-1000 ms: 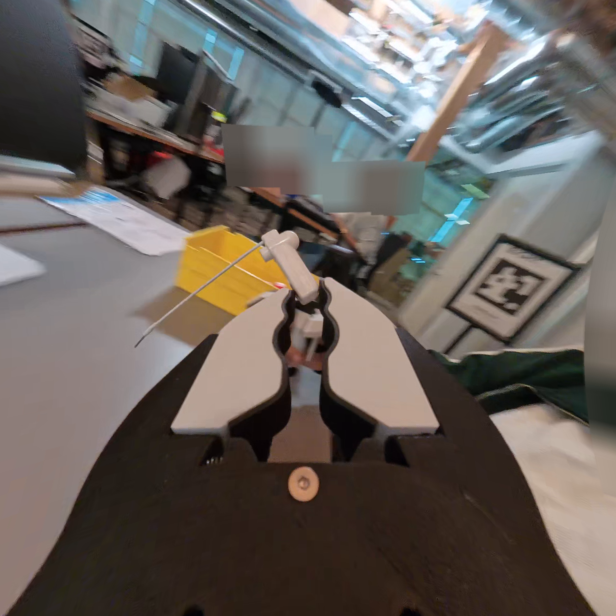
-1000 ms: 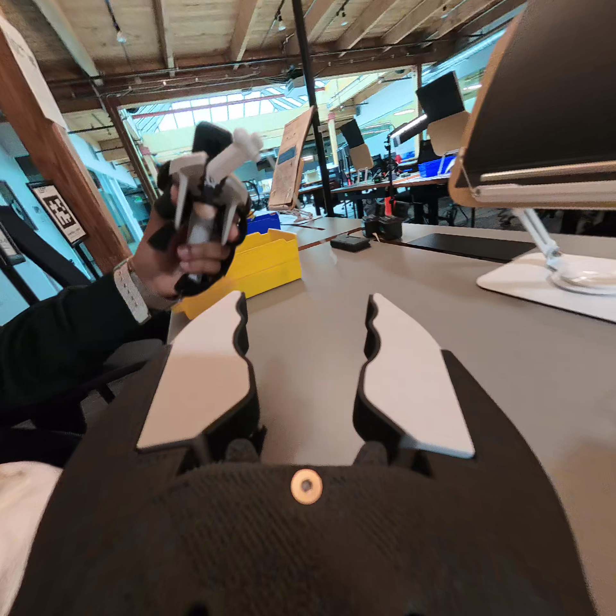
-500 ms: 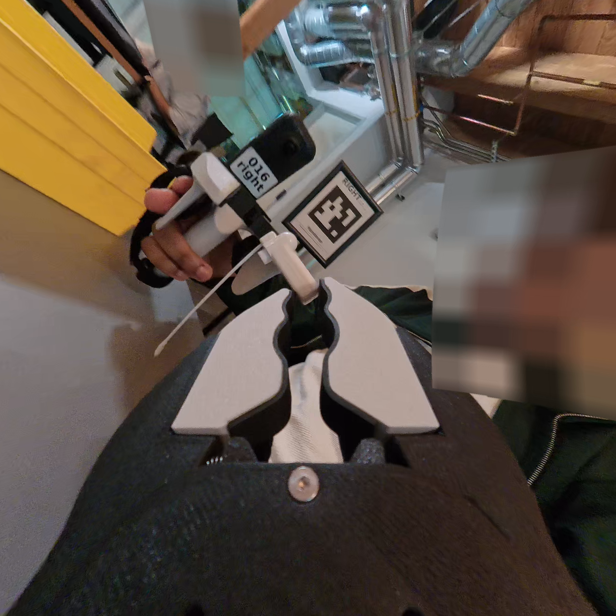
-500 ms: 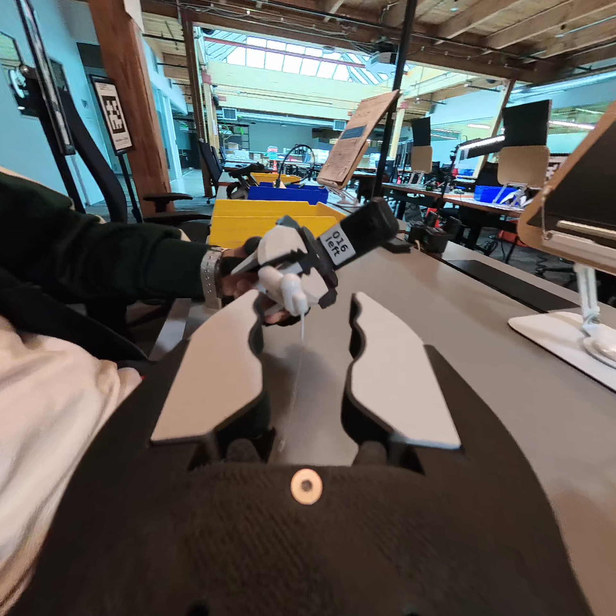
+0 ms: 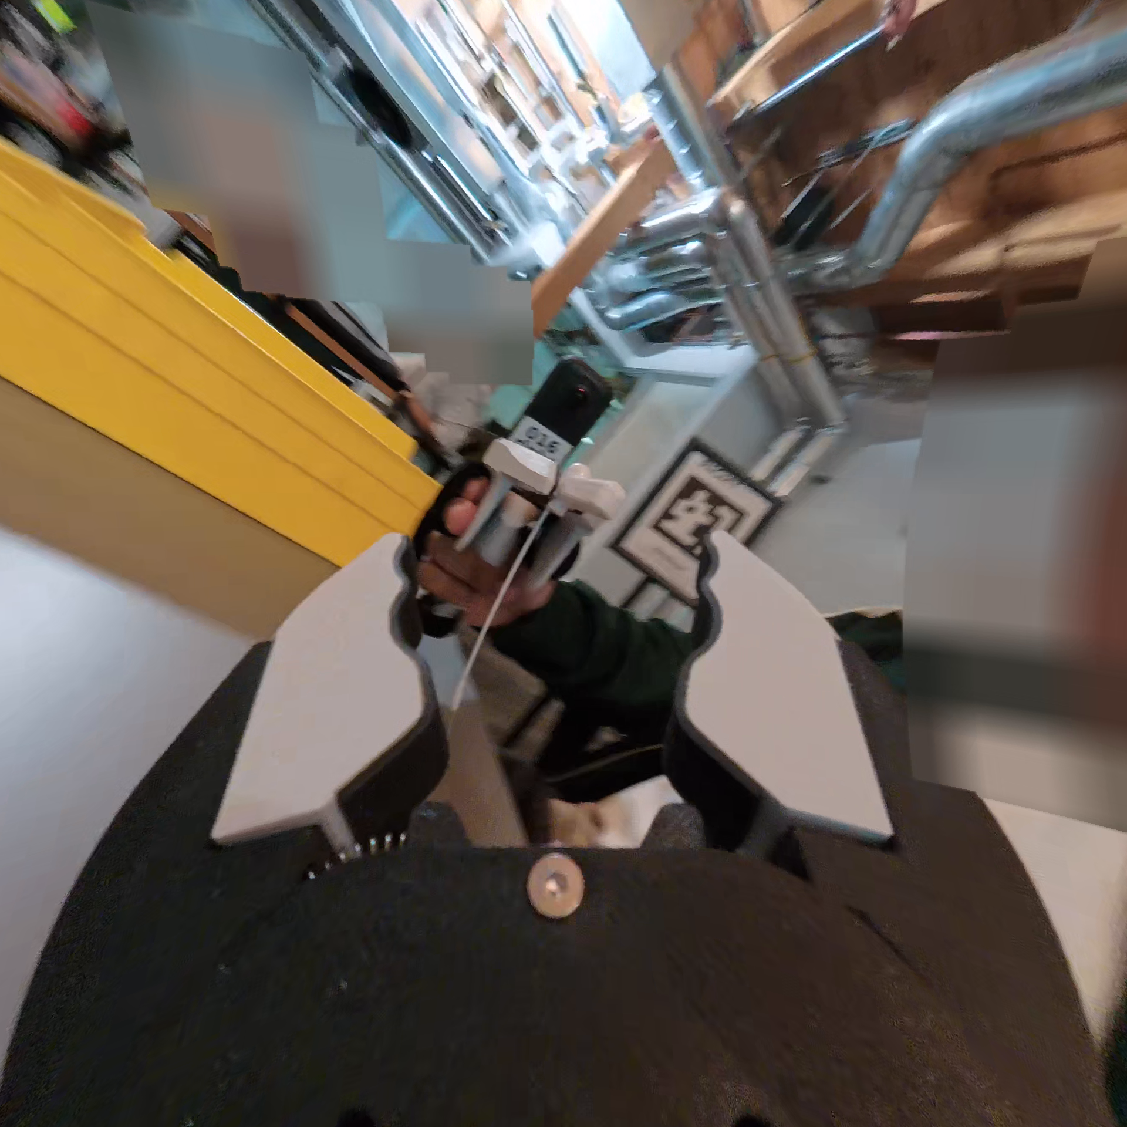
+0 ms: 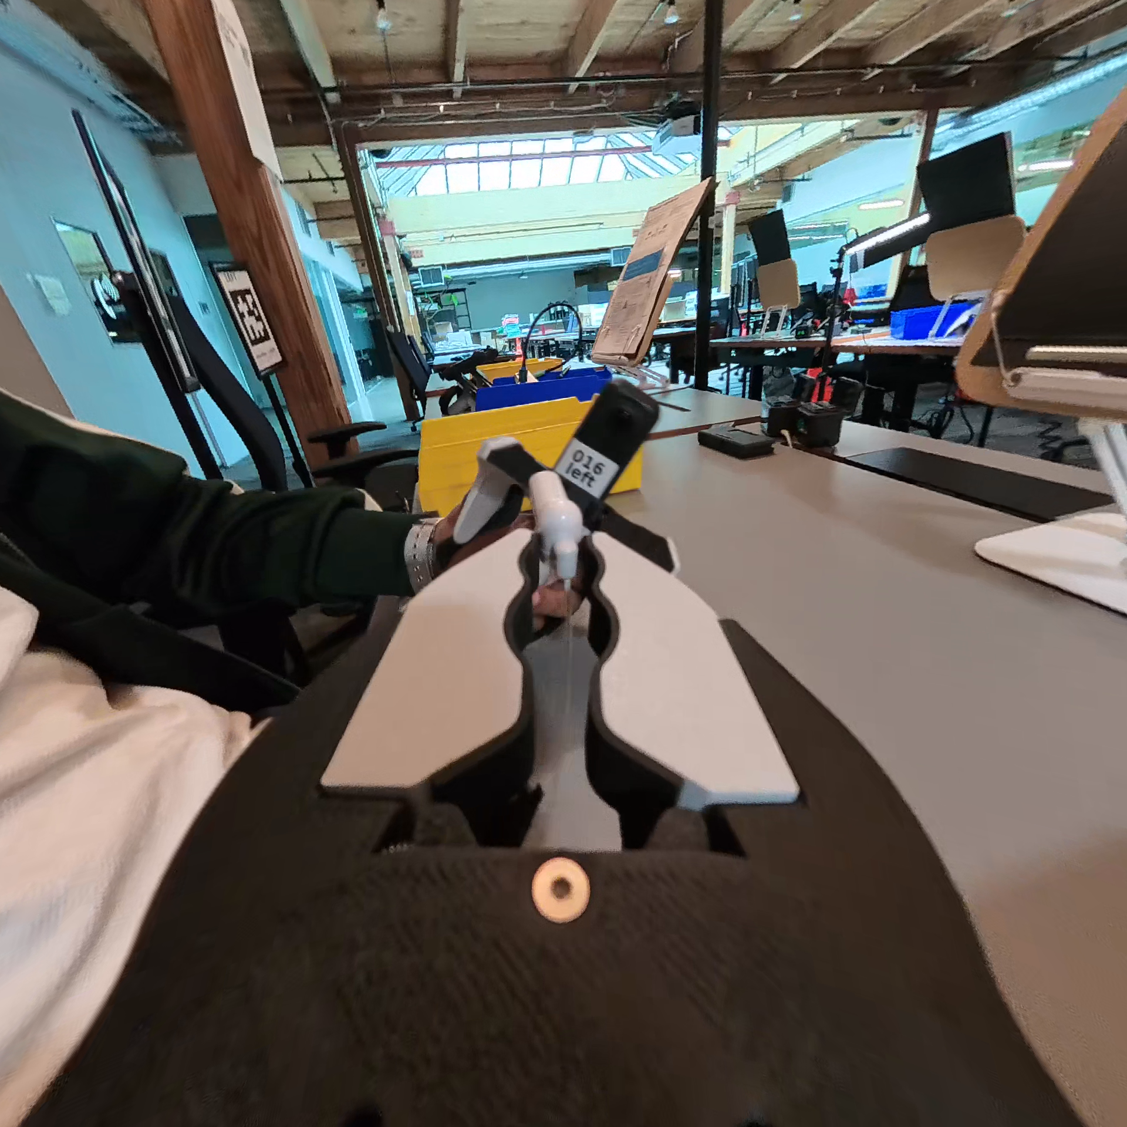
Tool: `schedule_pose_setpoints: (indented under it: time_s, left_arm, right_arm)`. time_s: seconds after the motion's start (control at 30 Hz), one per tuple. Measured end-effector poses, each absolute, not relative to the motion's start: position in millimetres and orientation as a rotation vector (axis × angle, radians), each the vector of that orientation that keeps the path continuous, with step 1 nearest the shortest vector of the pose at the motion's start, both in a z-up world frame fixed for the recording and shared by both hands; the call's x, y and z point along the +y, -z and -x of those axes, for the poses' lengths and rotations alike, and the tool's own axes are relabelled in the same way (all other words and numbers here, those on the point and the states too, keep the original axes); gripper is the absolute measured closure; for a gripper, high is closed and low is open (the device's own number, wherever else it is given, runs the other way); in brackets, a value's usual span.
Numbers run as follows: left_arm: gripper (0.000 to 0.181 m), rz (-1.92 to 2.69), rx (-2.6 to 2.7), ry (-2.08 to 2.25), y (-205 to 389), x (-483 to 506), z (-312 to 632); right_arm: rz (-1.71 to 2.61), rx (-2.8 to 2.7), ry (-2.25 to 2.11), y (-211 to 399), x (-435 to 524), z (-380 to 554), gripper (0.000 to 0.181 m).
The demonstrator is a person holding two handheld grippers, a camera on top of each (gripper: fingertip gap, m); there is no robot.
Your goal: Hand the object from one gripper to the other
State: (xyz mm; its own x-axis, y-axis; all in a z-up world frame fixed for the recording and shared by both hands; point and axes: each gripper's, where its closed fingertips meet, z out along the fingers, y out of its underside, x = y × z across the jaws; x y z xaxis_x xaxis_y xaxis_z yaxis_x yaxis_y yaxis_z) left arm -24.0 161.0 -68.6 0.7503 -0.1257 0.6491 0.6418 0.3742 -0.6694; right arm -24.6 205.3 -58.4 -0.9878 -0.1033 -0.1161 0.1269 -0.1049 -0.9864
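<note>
The object is a white plastic tool (image 6: 552,512) with a long thin rod (image 6: 568,640). In the right wrist view, my right gripper (image 6: 561,549) is shut on the tool's body at the fingertips, and the rod runs back between the fingers toward the camera. My left gripper (image 5: 556,540) is open and empty, with its fingers spread wide. In the left wrist view, the tool (image 5: 585,488) sits in the far right gripper (image 5: 536,506) just beyond my fingertips. Its rod (image 5: 494,616) points down between my open fingers. Both grippers are held above the grey table (image 6: 854,610).
A yellow bin (image 6: 488,451) stands on the table behind the grippers, with a blue bin (image 6: 536,384) beyond it. The yellow bin also shows in the left wrist view (image 5: 183,390). A white lamp base (image 6: 1067,561) is at right. A dark green sleeve (image 6: 244,549) and an office chair (image 6: 341,451) are at left. My hands' fingertips stand some 6 cm from each other.
My left gripper was shut on the tool and has now opened and let go. My right gripper was open and has closed on the tool. The grippers have drawn close together.
</note>
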Motion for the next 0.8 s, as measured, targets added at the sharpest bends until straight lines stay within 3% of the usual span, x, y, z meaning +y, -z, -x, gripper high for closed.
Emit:
schedule_pose_setpoints:
  time_s: [0.27,0.4,0.53,0.67,0.8]
  left_arm:
    - [0.09,1.409,-0.414,-0.205,76,158,25]
    - [0.121,1.427,-0.377,-0.228,76,156,18]
    - [0.135,1.385,-0.414,-0.038,77,155,10]
    - [0.165,1.398,-0.408,-0.011,78,163,3]
    - [0.173,1.462,-0.403,-0.071,84,171,1]
  right_arm:
    - [-0.065,1.981,2.164,63,197,21,0.168]
    - [-0.038,2.039,2.109,72,188,20,0.168]
    - [-0.025,2.076,2.095,77,181,19,0.168]
    - [0.011,2.117,2.097,79,176,17,0.168]
    - [0.027,2.131,2.102,79,175,15,0.168]
